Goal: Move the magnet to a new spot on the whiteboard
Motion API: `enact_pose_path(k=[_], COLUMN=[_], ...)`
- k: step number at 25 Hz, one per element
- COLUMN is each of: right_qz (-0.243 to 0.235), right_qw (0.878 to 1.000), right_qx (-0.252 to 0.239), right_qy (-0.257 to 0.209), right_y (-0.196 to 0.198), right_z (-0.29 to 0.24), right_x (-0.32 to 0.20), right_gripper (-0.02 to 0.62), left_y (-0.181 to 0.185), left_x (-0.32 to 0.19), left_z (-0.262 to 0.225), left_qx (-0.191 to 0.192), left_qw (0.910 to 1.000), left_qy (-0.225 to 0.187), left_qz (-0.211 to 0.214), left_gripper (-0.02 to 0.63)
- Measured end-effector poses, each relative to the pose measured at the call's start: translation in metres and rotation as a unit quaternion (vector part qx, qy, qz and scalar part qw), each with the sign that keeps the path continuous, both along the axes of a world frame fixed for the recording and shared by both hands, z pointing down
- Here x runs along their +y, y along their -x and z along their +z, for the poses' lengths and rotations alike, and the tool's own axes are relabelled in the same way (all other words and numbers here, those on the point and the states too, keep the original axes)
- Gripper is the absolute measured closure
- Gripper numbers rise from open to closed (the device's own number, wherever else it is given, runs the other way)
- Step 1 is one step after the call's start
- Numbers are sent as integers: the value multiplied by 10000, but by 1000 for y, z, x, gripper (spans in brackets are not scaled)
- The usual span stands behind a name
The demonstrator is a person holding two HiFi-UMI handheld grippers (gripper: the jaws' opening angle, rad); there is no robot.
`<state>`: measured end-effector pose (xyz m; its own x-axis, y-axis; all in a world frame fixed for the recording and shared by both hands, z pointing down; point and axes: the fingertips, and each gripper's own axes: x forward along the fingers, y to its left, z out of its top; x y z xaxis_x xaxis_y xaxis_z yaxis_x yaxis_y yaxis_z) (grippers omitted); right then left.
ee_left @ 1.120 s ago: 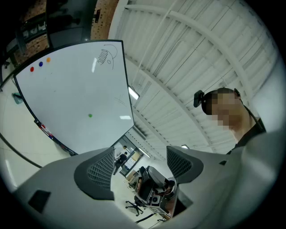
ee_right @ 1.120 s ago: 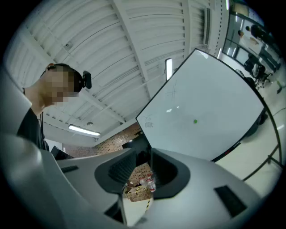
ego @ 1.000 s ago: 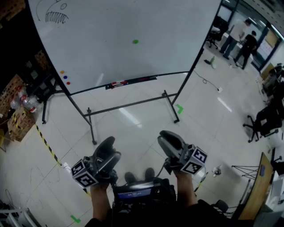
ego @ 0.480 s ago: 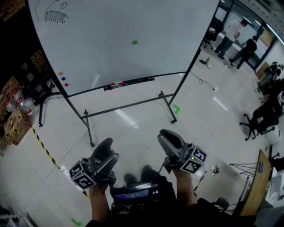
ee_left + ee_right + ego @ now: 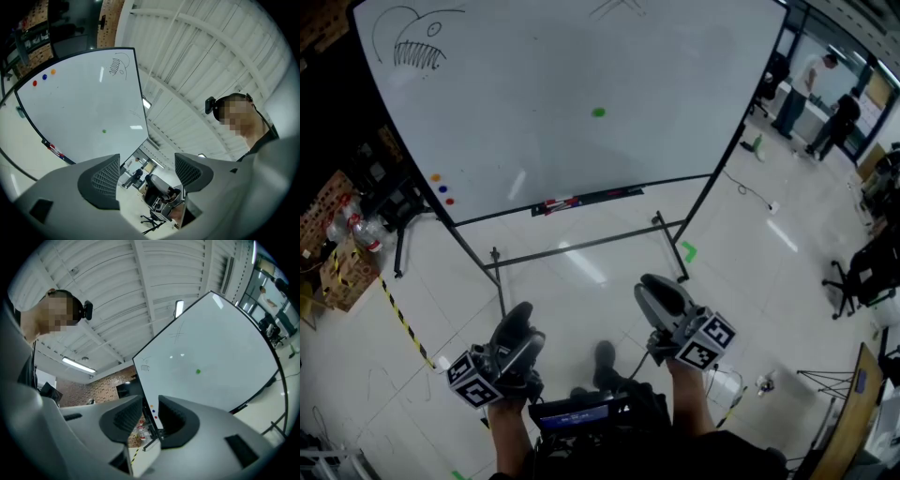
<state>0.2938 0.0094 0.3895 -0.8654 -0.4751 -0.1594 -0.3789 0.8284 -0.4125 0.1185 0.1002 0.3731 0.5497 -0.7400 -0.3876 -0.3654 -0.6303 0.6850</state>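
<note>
A small green magnet [image 5: 598, 112] sticks near the middle of the large whiteboard [image 5: 544, 75], which stands on a wheeled frame a few steps ahead. Both gripper views show the same magnet [image 5: 104, 131] [image 5: 198, 371] far off. My left gripper [image 5: 520, 317] [image 5: 146, 174] is held low by my waist, jaws open and empty. My right gripper [image 5: 656, 286] [image 5: 150, 414] is level with it, jaws a narrow gap apart with nothing between them. Both are well short of the board.
Orange, blue and red magnets [image 5: 442, 188] cluster at the board's lower left, and a fish doodle [image 5: 417, 47] is at its upper left. Markers lie in the tray [image 5: 586, 200]. Boxes and bottles [image 5: 342, 248] stand left, people [image 5: 811, 84] and an office chair [image 5: 862, 272] right.
The whiteboard now sits lower and fuller in the head view, with its top drawing visible. My left gripper has sunk slightly; my right has barely moved.
</note>
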Motion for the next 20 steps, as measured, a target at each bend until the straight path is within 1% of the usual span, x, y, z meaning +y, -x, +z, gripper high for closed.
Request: enact_pose_path(k=[4,6,9,11,13,16,20], right_qz=[1,-31,-44,29,101,117,172], right_qw=[9996,9992,9984,9976,9967,9970,9967], right_qx=[153,236,361,469,554,528,590], right_qy=[-233,-335,-430,-512,-578,-546,-521], right_y=[7,9,7,4,1,-1,-3], right_z=[-6,-9,-8,-6,-2,3,8], right_x=[-54,-78,-111,-131,-150,-172,-190], right_gripper=[483,483,483,483,483,483,483], left_y=[5,6,1,-2,-5,-9,-15], left_x=[-43,-64,-93,-111,-125,-143,-162], left_z=[-10,-14,-14,-13,-13,-12,-10], left_qx=[-213,-261,-341,-423,-479,-522,-559], left_qw=[9996,9993,9987,9980,9973,9966,9964], left_qy=[-47,-43,17,71,126,229,298], left_qz=[-153,-251,-382,-467,-536,-592,-557], left_gripper=[248,249,248,247,247,247,247])
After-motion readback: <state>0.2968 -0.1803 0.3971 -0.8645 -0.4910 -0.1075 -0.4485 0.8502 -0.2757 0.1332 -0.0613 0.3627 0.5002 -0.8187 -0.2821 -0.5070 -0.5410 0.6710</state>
